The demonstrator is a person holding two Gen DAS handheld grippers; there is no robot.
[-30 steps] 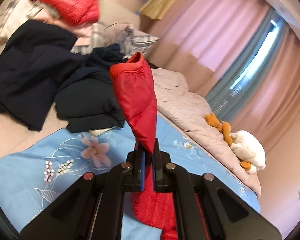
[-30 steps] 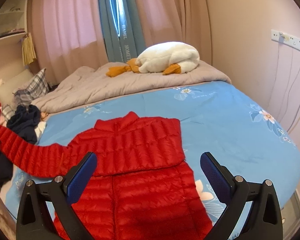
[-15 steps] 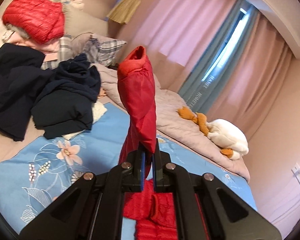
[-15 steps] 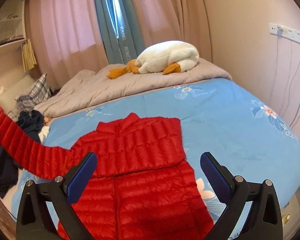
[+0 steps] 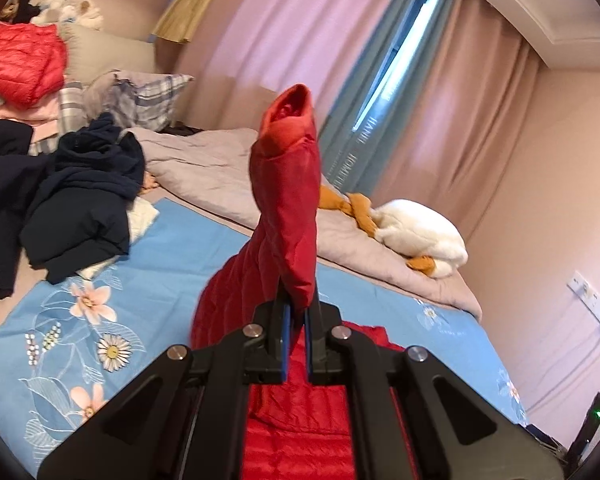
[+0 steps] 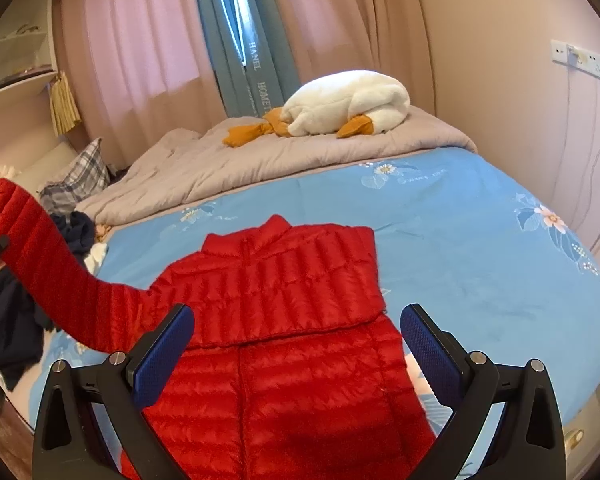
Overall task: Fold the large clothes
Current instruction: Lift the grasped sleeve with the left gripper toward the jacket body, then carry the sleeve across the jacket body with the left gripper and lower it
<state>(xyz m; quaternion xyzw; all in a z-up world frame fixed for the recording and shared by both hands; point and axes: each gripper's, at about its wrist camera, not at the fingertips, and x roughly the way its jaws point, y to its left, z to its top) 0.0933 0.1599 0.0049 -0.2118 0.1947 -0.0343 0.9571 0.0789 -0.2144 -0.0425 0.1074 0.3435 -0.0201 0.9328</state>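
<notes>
While the red jacket (image 6: 284,320) lies on the bed (image 6: 460,240), the left tool (image 5: 296,312) clamps its raised sleeve (image 5: 288,200). Above the jacket, the right tool (image 6: 296,344) stands wide, holding nothing.

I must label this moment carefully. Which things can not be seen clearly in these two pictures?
- Jacket hem: right wrist view, cut off by the bottom edge and the right gripper.
- Left gripper: right wrist view shows only a dark bit at the left edge.
- Sleeve where pinched: left wrist view, hidden between the fingers.
- Curtain lettering: left wrist view, blurred.
</notes>
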